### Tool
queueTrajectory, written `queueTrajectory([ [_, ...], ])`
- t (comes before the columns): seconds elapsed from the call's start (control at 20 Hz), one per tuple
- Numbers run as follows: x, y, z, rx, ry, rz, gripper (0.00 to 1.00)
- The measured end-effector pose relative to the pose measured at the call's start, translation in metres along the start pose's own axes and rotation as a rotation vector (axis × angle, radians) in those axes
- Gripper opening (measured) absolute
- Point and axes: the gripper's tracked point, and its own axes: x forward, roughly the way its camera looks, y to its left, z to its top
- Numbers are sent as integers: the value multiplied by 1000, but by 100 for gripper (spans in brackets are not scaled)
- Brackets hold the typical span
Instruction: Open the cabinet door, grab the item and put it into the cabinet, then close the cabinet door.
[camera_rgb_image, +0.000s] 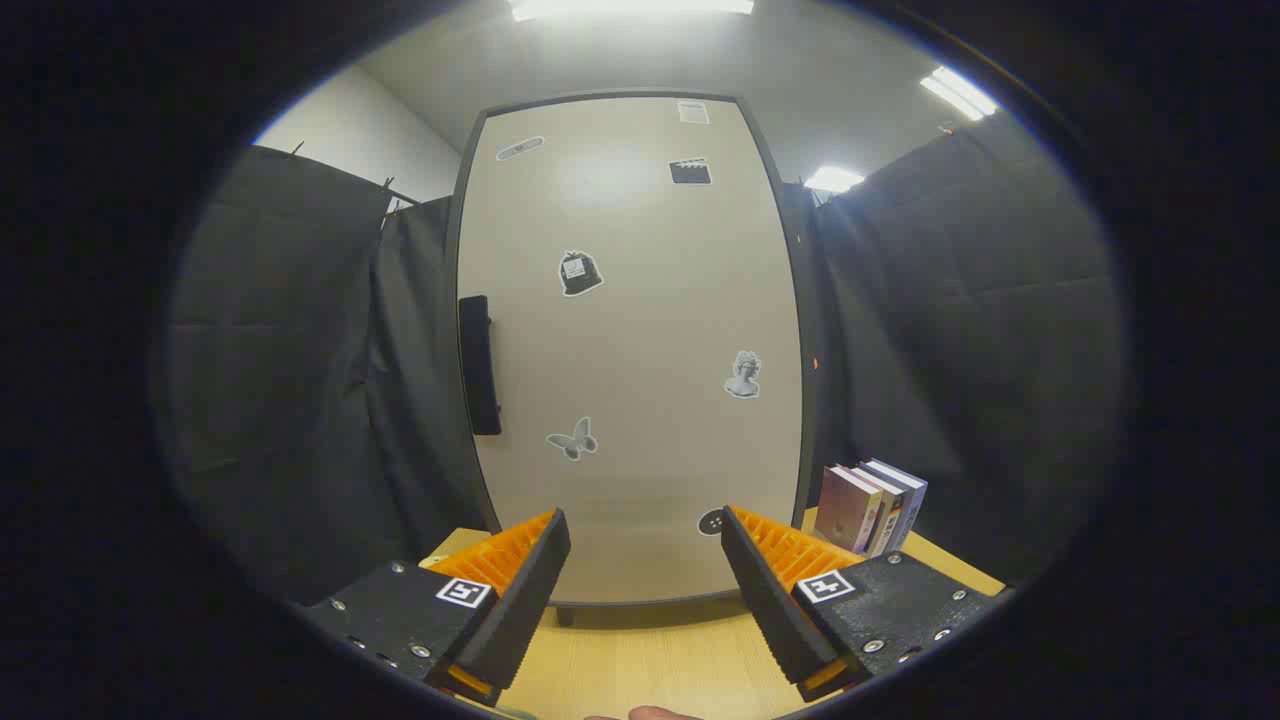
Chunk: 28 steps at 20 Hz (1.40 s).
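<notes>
Wooden table (650, 660) across the bottom of the frame, black curtains (290, 380) hung left and right, ceiling lights (958, 92) above. Closed cabinet door (640, 350) at centre, handle (479, 364) on its left edge. Books (872, 505) upright at lower right. Gripper (645, 545) spread wide, holding nothing.

Bright ceiling lights (630, 8) cast soft glare on the cabinet door (630, 340); sharp focus, edges bowed.

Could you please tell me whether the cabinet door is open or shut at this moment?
Shut: the cabinet door sits flush in its dark frame, handle untouched. The gripper has its jaws open, short of it.
</notes>
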Motion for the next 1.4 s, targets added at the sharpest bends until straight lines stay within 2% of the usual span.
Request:
queueTrajectory([
  [0.3, 3, 12, -2, -18, 1, 24, 95],
  [1.1, 5, 6, 0, -8, 9, 17, 95],
  [1.4, 10, 11, 10, 2, -8, 44, 95],
])
